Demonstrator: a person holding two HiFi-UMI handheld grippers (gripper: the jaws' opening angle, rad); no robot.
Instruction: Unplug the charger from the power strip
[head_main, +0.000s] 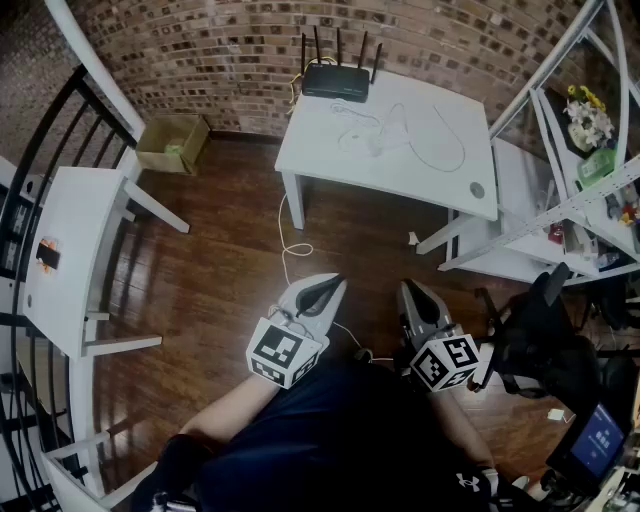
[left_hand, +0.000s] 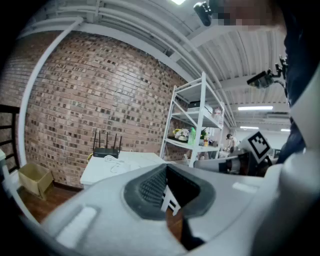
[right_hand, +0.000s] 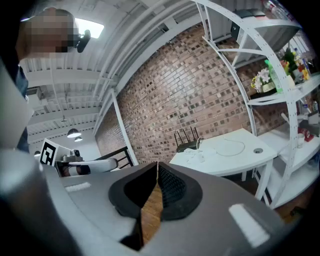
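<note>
A white table (head_main: 400, 150) stands far ahead against the brick wall. On it lie a black router (head_main: 336, 82), a small white charger and strip cluster (head_main: 372, 140) and a looped white cable (head_main: 445, 150); I cannot tell the charger from the strip at this distance. My left gripper (head_main: 328, 288) and right gripper (head_main: 408, 290) are held close to my body over the wooden floor, well short of the table. Both are shut with nothing between the jaws. The left gripper view shows the table (left_hand: 125, 162) and router (left_hand: 106, 151) beyond its closed tips (left_hand: 167, 166); the right gripper (right_hand: 157, 164) sees the table (right_hand: 225, 152) too.
A white cord (head_main: 290, 240) drops from the table onto the floor. A cardboard box (head_main: 172, 143) sits at the wall on the left, near a white side table (head_main: 60, 250) and a black railing. White metal shelving (head_main: 580, 200) and a black chair (head_main: 540, 330) stand on the right.
</note>
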